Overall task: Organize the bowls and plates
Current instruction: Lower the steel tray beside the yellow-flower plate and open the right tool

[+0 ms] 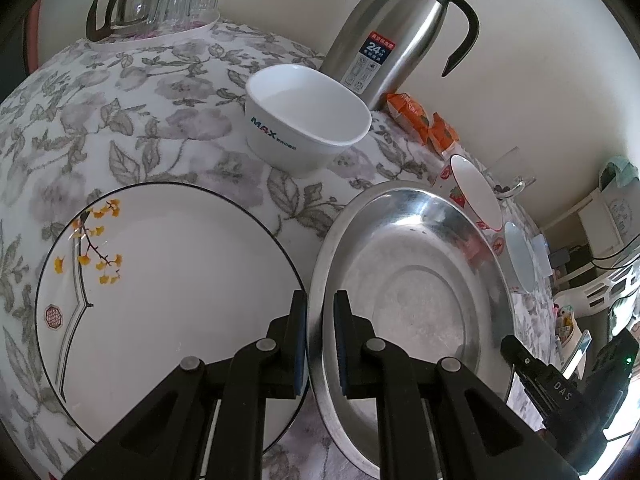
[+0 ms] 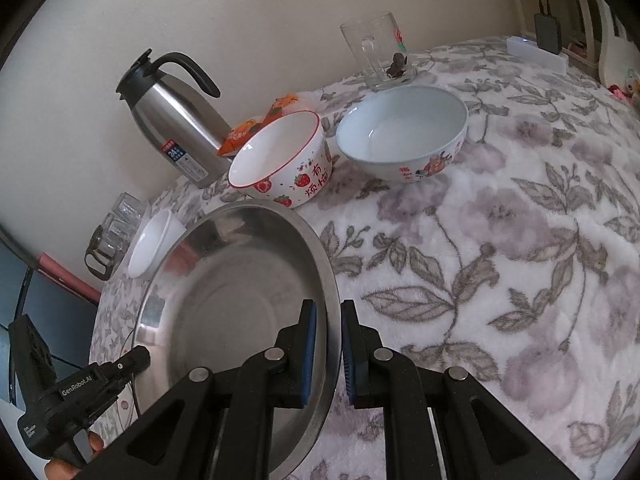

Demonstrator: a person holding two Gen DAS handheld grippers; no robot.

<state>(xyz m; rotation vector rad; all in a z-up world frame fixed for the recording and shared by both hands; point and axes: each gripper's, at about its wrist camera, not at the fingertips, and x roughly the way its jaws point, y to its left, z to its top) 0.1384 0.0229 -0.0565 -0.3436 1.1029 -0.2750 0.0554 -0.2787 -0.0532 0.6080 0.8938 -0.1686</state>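
Nearest me, my left claw (image 1: pixel 320 340) is clamped on the left rim of the steel plate (image 1: pixel 420 280), and my right claw (image 2: pixel 329 344) is clamped on its opposite rim. The plate sits just beside the white ginkgo plate (image 1: pixel 168 280) on the floral-clothed worktop (image 1: pixel 120 128). Beyond it stand the MAX bowl (image 1: pixel 308 128), the strawberry bowl (image 2: pixel 280 160) and the pale blue bowl (image 2: pixel 400 132). Farthest back stands the steel flask (image 1: pixel 400 28).
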